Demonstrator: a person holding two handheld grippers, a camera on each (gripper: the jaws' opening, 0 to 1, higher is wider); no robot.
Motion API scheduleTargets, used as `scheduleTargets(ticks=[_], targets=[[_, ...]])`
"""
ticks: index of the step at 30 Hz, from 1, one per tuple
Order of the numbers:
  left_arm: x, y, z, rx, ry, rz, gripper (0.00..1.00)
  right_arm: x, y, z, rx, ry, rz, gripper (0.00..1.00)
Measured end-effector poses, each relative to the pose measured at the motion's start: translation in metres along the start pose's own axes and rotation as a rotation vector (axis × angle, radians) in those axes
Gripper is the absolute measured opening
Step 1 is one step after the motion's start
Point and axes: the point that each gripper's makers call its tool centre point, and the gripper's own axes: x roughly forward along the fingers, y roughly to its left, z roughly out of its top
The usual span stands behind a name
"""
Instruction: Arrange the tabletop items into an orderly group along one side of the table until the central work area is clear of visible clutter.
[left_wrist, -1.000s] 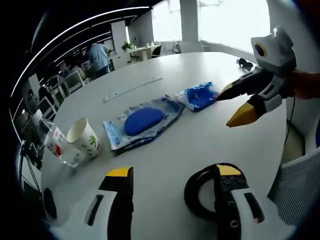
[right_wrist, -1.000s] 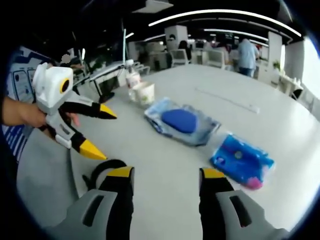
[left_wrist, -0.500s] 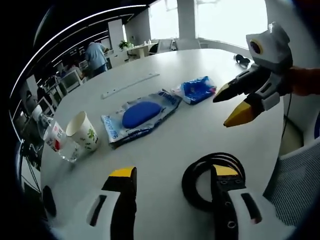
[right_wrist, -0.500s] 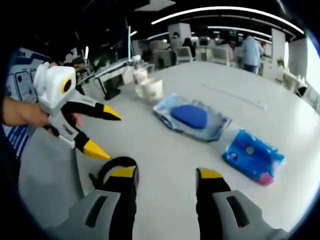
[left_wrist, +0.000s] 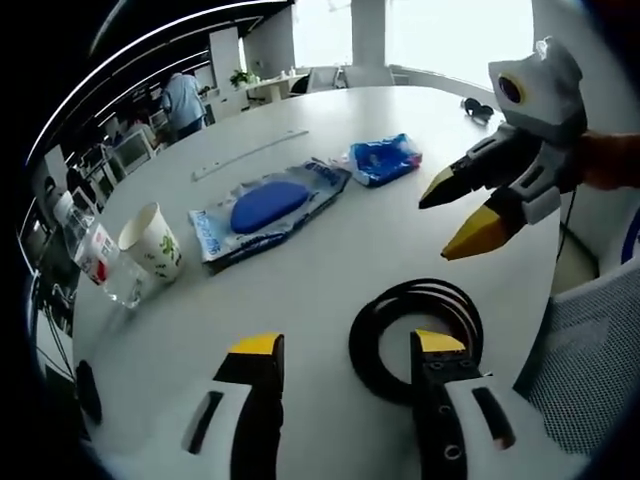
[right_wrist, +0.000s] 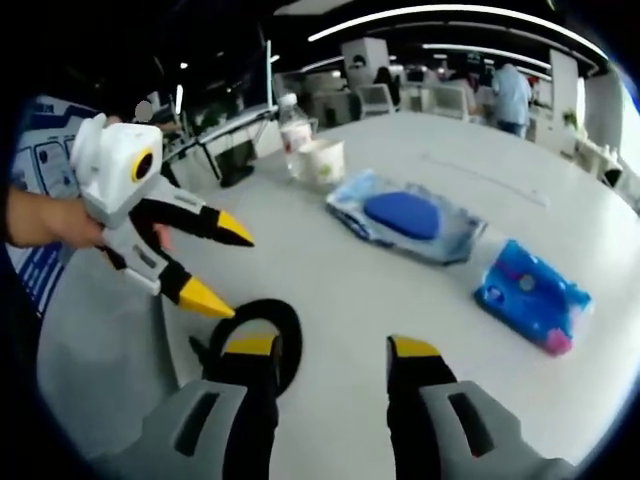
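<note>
Left gripper (left_wrist: 345, 347) and right gripper (right_wrist: 328, 347) both spread — empty, black cable coil (left_wrist: 400, 325) beside them, white table (left_wrist: 300, 270).

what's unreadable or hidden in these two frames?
- Black cable coil: near arc hidden behind the left gripper's own jaw in the left gripper view; part of it behind the right gripper's jaw in the right gripper view.
- Print on the clear pouch: too small and warped to read.
- Water bottle label: blurred near the edge in the left gripper view.
- Small dark object far across the table: too small to identify.
</note>
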Motion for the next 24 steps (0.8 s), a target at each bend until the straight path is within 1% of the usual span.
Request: scheduleTargets(ticks=[8, 12, 16, 19, 24], targets=[[0.002, -0.005, -0.007, 0.004, 0.019, -0.016, 0.45, 0.005, 0.007, -0.004, -0.011, 0.023, 0.027, 0.33], [0.005, -0.007, -0.013, -0.002, 0.037, -0.027, 0.42, 0.009, 0.015, -0.01, -0.015, 0.046, 0.044, 0.29], [0.007, -0.011, -0.017, -0.005, 0.048, -0.043, 0.37, 0.014, 0.022, -0.017, -0.008, 0.062, 0.053, 0.28], [0.009, -0.013, -0.022, -0.008, 0.065, -0.051, 0.35, 0.016, 0.026, -0.022, -0.011, 0.078, 0.058, 0.27], [0.011, -0.014, -0.026, -0.027, 0.079, -0.06, 0.33, 0.019, 0.031, -0.025, -0.005, 0.089, 0.066, 0.27]])
